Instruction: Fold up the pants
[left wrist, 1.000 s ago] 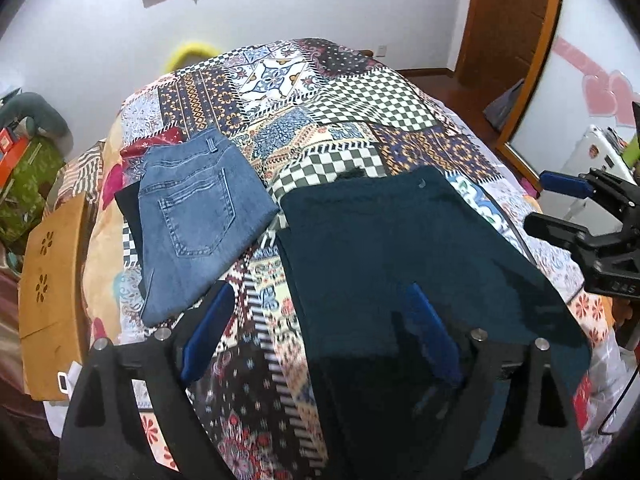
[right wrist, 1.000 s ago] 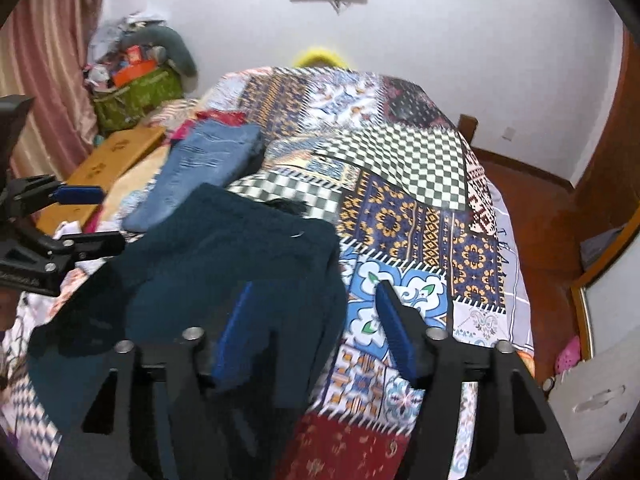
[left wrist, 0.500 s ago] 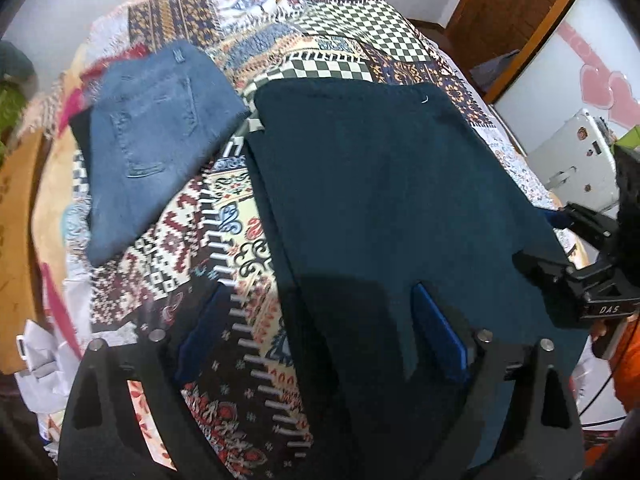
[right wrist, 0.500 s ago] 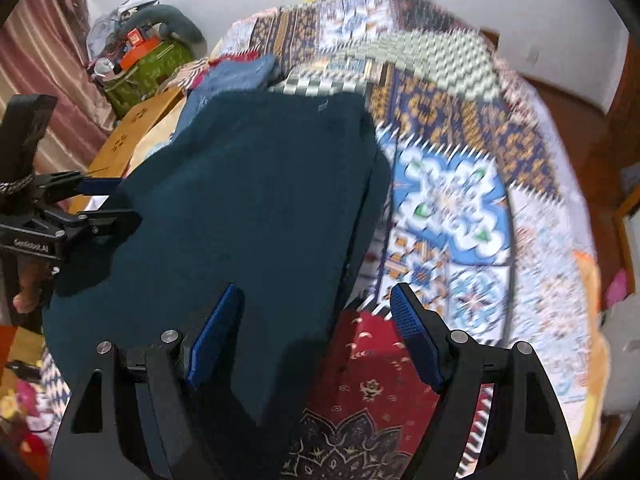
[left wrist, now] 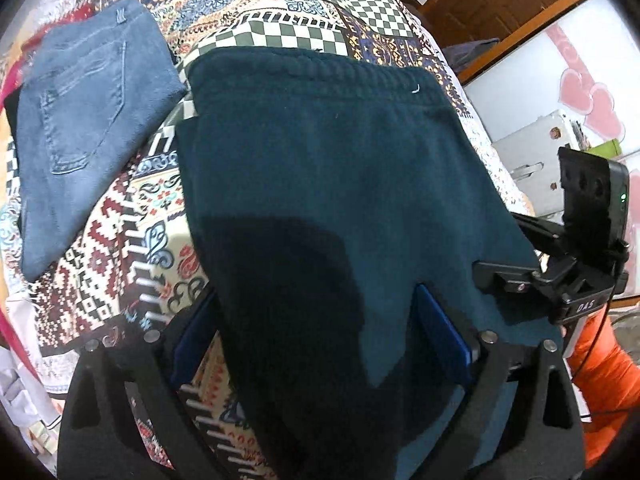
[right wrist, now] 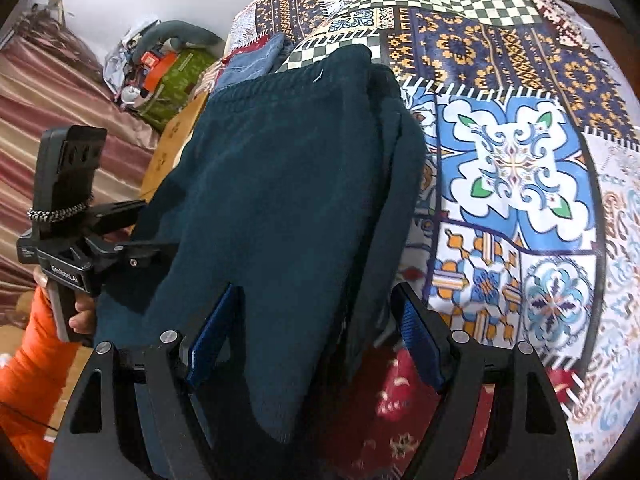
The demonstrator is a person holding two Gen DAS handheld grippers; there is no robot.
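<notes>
teal pants (left wrist: 340, 184): matt fleecy knit | jeans (left wrist: 76, 120): rough denim | bedspread (right wrist: 512, 160): smooth printed cloth

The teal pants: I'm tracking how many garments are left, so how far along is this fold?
Done: the jeans lie folded on the patchwork bedspread, and the teal pants are spread flat, apparently doubled leg over leg. In hand: the left gripper and right gripper straddle the pants' near edges, open, gripping nothing. Left: grasp and fold the near end toward the waistband.
</notes>
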